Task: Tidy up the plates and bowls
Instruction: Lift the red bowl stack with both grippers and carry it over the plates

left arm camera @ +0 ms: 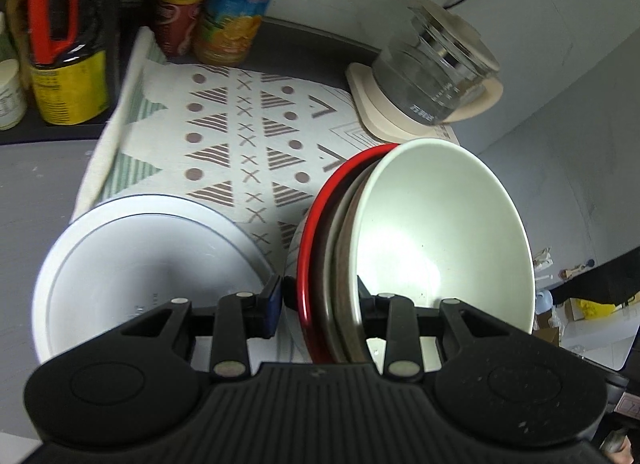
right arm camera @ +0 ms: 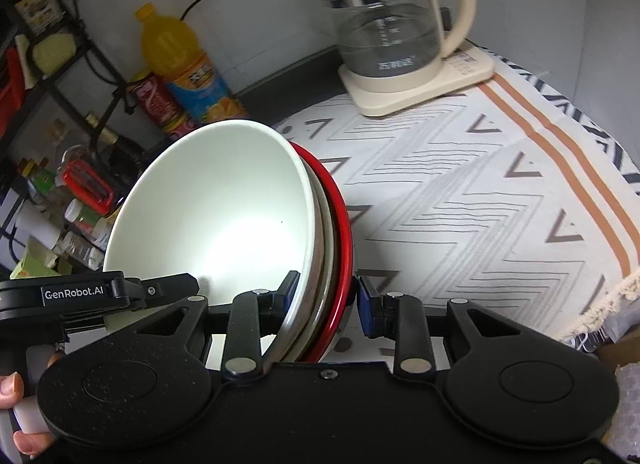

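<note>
A nested stack of bowls is held up between both grippers: a white bowl (left arm camera: 440, 232) inside a brown one, then a red-rimmed one (left arm camera: 310, 256). My left gripper (left arm camera: 320, 296) is shut on one side of the stack's rims. My right gripper (right arm camera: 326, 296) is shut on the opposite side; the white bowl (right arm camera: 208, 216) and red rim (right arm camera: 344, 232) show there. A white plate (left arm camera: 132, 264) lies on the patterned cloth to the left of the stack in the left wrist view.
A glass kettle (right arm camera: 392, 28) stands on its cream base at the back of the cloth (right arm camera: 480, 204). An orange juice bottle (right arm camera: 180, 60) and a red can (right arm camera: 156, 100) stand by the wall. A rack with jars and bottles (right arm camera: 60, 168) is at the left.
</note>
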### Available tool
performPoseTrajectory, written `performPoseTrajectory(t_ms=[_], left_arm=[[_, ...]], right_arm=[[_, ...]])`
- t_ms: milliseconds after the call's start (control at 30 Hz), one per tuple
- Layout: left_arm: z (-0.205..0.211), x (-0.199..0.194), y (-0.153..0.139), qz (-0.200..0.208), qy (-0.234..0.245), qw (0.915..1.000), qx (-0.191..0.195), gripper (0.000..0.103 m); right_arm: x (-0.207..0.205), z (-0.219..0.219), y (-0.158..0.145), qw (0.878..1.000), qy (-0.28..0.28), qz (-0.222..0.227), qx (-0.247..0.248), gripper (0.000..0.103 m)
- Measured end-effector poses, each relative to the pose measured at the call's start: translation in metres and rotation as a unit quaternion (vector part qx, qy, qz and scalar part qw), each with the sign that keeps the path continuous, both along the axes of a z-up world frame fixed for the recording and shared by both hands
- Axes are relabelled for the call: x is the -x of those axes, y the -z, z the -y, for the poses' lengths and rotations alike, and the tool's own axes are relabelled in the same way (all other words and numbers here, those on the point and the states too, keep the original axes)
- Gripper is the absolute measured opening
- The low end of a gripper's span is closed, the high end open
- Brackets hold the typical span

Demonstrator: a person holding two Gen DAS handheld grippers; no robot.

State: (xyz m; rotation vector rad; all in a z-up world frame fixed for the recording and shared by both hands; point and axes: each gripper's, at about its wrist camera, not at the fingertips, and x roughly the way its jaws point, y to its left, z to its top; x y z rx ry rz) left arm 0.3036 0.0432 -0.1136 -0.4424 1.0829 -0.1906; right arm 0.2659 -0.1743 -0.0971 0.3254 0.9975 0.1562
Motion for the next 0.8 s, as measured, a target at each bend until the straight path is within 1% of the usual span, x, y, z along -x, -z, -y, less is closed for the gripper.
performPoseTrajectory(t_ms=[267, 500, 800], left_arm=[[-0.033, 0.013, -0.003, 0.002, -0.037, 0.9993, 0.000, 0.032], [-0.063, 0.024, -0.004, -0.002, -0.074, 0.9973, -0.003, 0.032], [-0.094, 0.039, 0.009, -0.016, -0.118, 0.9929, -0.007, 0.032]], right_arm=[[-0.008, -0.032, 0.000, 0.999, -0.037, 0.001, -0.002, 0.030], [-0.016, -0.061, 0.005, 0.997, -0.074, -0.005, -0.005, 0.030], [-0.025, -0.093, 0.017, 0.994, -0.111, -0.020, -0.006, 0.030]])
